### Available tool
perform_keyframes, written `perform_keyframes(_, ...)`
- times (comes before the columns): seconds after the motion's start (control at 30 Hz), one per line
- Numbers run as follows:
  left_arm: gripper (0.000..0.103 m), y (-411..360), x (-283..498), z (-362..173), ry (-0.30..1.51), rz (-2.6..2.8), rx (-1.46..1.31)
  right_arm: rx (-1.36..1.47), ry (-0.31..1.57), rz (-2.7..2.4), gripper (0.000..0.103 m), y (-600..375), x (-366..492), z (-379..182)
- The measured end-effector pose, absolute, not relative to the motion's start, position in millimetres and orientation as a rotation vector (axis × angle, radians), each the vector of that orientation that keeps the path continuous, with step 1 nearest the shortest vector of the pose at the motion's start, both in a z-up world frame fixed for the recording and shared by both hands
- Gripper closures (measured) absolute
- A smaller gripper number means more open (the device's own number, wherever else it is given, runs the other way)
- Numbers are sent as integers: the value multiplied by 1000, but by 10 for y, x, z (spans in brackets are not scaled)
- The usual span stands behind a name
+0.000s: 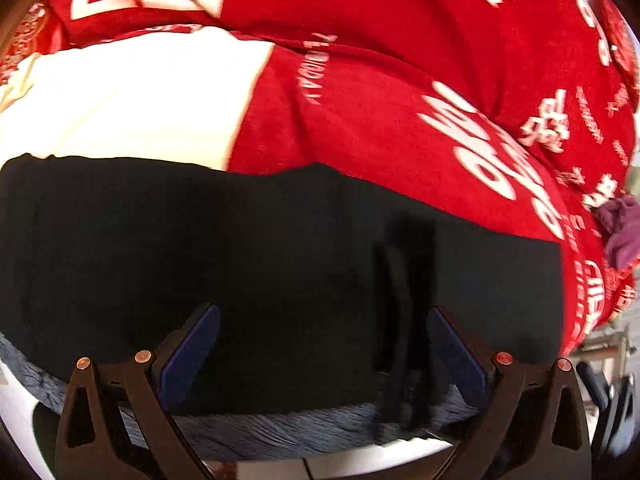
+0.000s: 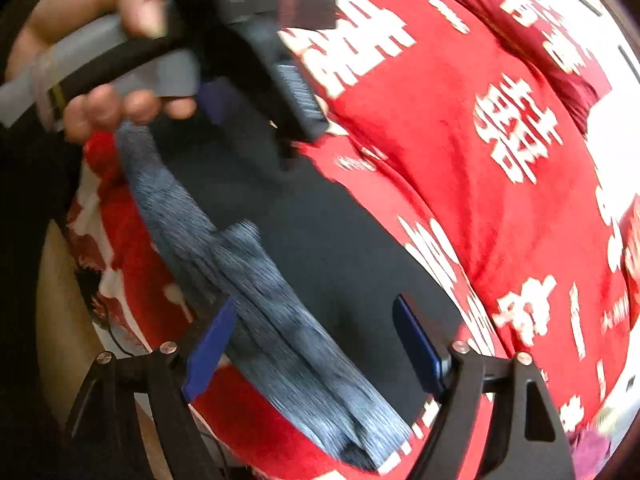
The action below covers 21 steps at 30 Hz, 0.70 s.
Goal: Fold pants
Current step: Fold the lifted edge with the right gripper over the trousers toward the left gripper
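Both claws gape empty over the black pants spread on the red blanket, right gripper low at six o'clock, left gripper likewise; soft, limp cloth, best pinched along the grey waistband edge.

Each black two-finger gripper, the left gripper and the right gripper, has blue rectangular pads and triangular cut-outs at six o'clock; copper-coloured round screws on the left, silver ones on the right. At ten o'clock in the right view, a hand wraps a grey handle beside a black cable.
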<state>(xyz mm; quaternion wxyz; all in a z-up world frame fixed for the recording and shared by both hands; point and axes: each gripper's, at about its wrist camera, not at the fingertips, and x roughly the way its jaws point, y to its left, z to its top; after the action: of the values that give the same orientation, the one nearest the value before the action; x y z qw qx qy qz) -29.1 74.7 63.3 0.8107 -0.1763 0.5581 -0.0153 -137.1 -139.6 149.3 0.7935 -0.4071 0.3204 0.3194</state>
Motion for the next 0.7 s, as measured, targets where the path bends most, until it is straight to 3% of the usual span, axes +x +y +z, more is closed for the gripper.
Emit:
perform_keyframes(0.3, 0, -103, -501, 823, 1166, -265, -335, 62, 1008, 789, 20, -2653, -248, 1794)
perform_keyframes(0.43, 0, -306, -541, 535, 1248, -254, -272, 158, 1041, 766, 20, -2759, 267, 1575)
perform_keyframes(0.6, 0, -360, -528, 403, 1261, -212, -208, 160, 1254, 831, 20, -2527, 770, 961)
perform_keyframes(0.7, 0, -352, -524, 431, 1276, -216, -199, 144, 1246, 832, 20, -2565, 750, 1087)
